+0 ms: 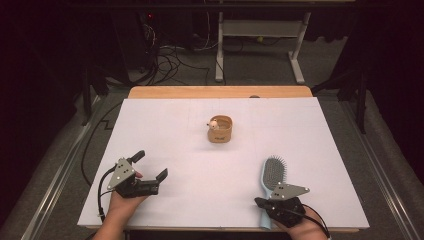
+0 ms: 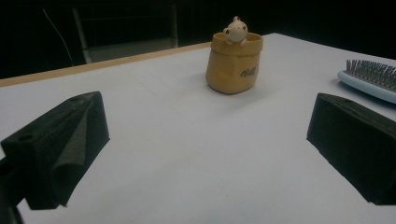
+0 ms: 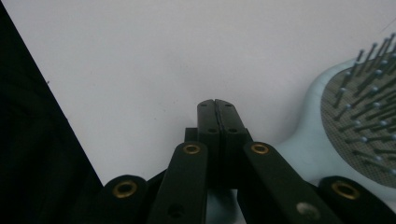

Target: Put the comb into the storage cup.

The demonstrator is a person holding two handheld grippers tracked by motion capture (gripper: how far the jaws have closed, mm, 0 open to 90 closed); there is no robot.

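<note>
A: High view?
B: Overhead, looking forward and down across the white table (image 1: 200,150).
A: Gripper views?
B: Low, close to the tabletop; both share the hairbrush (image 2: 371,77) (image 3: 355,121).

This looks like a lab or recording room rather than a home. Beyond the left gripper (image 1: 150,165), a wooden table (image 1: 220,92) is covered with a plain white sheet (image 1: 165,125), ringed by dark curtains (image 1: 45,75). Farther off, past the table, loose cables (image 1: 170,60) lie tangled on a grey carpet (image 1: 260,70) beside the white legs of an adjustable desk (image 1: 260,30), and metal rails (image 1: 55,175) run along the floor to the side of the gripper.
</note>
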